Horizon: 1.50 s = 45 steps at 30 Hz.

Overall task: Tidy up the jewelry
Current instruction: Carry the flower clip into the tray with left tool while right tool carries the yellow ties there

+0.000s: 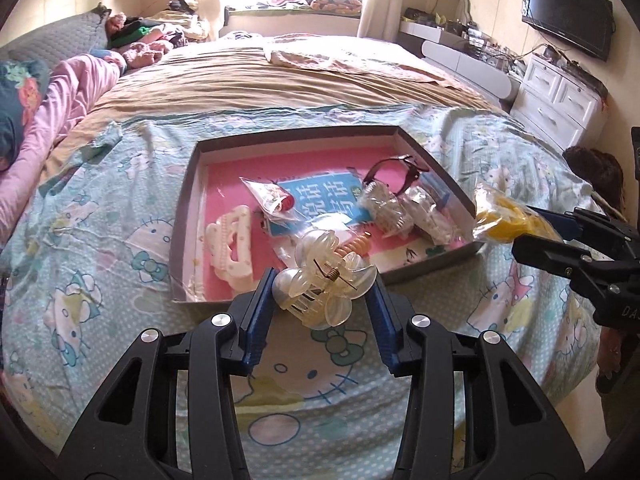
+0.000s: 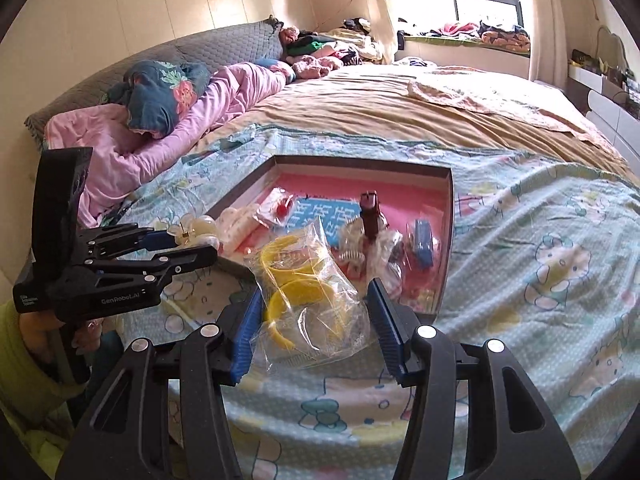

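A shallow box (image 1: 394, 132) with a pink floor lies on the bed and holds jewelry: a white hair claw (image 1: 232, 242), a dark red watch (image 1: 396, 172), several small clear bags and a blue card. My left gripper (image 1: 322, 280) is shut on a clear flower-shaped hair claw (image 1: 324, 284), held above the box's near edge. My right gripper (image 2: 314, 300) is shut on a clear bag of yellow bangles (image 2: 304, 292), held just in front of the box (image 2: 448, 200). The right gripper also shows in the left wrist view (image 1: 508, 220), at the box's right corner.
The bed has a Hello Kitty sheet (image 1: 120, 280) and a tan blanket (image 1: 280, 80). Pink bedding and pillows (image 2: 180, 120) lie at the headboard. White drawers (image 1: 560, 96) and a TV (image 1: 568, 12) stand right of the bed. The left gripper shows in the right wrist view (image 2: 180, 240).
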Motion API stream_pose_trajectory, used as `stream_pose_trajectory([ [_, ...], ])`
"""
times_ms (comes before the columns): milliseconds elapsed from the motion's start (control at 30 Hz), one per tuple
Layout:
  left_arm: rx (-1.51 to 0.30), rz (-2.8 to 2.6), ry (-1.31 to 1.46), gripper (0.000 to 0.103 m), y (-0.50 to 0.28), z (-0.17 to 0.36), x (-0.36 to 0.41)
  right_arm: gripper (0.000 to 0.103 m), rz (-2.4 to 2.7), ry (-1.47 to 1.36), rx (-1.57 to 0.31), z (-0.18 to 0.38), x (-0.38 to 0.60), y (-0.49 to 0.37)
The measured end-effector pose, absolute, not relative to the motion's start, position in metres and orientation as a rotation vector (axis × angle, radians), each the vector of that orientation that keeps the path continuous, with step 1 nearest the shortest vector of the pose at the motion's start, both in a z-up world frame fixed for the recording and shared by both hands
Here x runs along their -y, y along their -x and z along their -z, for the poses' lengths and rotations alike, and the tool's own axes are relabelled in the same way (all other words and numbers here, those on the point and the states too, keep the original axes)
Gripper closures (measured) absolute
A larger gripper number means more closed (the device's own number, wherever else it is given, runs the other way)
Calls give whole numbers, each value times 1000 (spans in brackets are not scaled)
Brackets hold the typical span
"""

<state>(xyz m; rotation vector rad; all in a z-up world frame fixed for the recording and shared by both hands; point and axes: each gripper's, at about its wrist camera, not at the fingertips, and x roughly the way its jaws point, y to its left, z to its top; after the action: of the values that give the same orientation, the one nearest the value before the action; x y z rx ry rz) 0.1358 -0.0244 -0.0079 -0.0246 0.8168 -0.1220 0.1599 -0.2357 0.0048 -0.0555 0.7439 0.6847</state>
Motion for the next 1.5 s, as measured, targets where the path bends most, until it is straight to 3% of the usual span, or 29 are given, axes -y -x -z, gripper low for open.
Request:
stream_pose_trajectory([
  [800, -783, 85, 74, 67, -158, -9, -5, 53, -677, 82, -667, -31, 217, -195],
  [1500, -865, 102, 51, 67, -186, 22, 3, 53, -664, 148, -758, 8, 204, -211],
])
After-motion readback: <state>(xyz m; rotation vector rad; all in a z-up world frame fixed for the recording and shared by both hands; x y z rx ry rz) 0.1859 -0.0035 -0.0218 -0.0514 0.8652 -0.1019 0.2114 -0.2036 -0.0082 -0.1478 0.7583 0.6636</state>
